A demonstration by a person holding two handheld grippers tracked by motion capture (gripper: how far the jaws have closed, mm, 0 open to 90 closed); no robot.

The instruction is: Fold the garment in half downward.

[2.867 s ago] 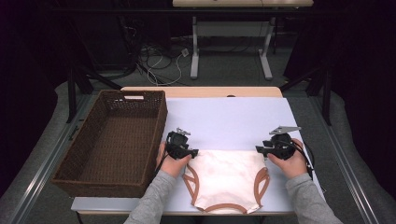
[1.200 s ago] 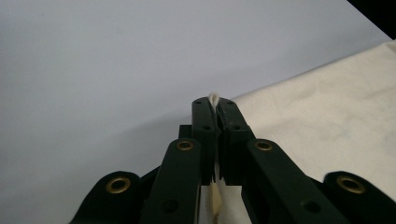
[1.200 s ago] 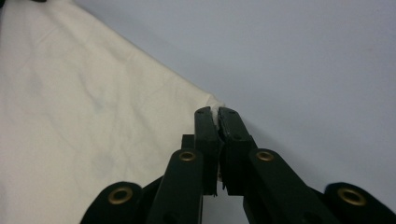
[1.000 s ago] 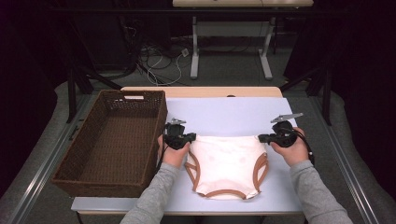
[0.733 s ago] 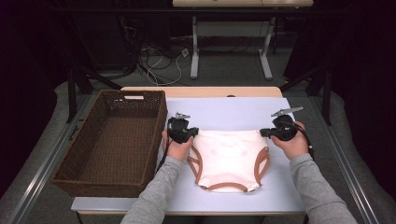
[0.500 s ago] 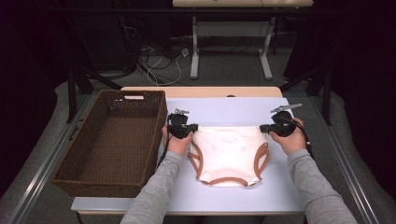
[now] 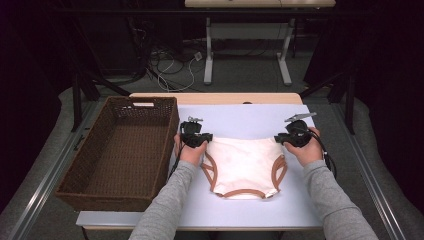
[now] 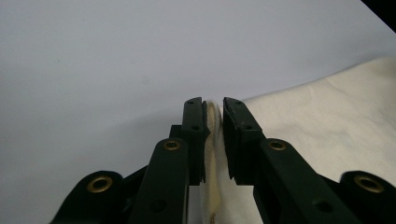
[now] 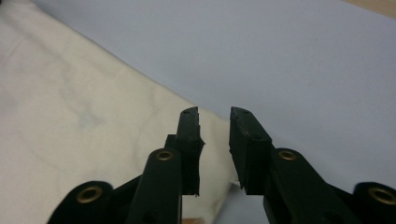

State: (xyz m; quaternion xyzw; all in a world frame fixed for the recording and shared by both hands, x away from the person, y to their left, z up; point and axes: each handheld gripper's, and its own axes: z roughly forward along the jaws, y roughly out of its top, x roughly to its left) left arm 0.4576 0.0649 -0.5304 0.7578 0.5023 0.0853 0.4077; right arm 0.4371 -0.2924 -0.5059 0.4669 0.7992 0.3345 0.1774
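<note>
A cream garment (image 7: 245,162) with brown trim lies flat on the pale blue table (image 7: 240,117). My left gripper (image 7: 200,141) sits at its far left corner and my right gripper (image 7: 282,139) at its far right corner. In the left gripper view the jaws (image 8: 213,103) have just been opening, and a fold of the cream cloth (image 8: 327,126) stands loose in the narrow gap. In the right gripper view the jaws (image 9: 215,112) have also just been opening. They stand apart over the corner of the cloth (image 9: 70,116) without pressing on it.
A large dark brown wicker basket (image 7: 70,180), with nothing in it, stands along the table's left side, close to my left hand. Bare table lies beyond the garment, up to the wooden far edge (image 7: 215,97). Desk legs and cables are on the floor behind.
Both hands slid the garment away from the person toward the table's middle and laid it flat. Both pairs of jaws, shut on the corners before, now stand slightly apart.
</note>
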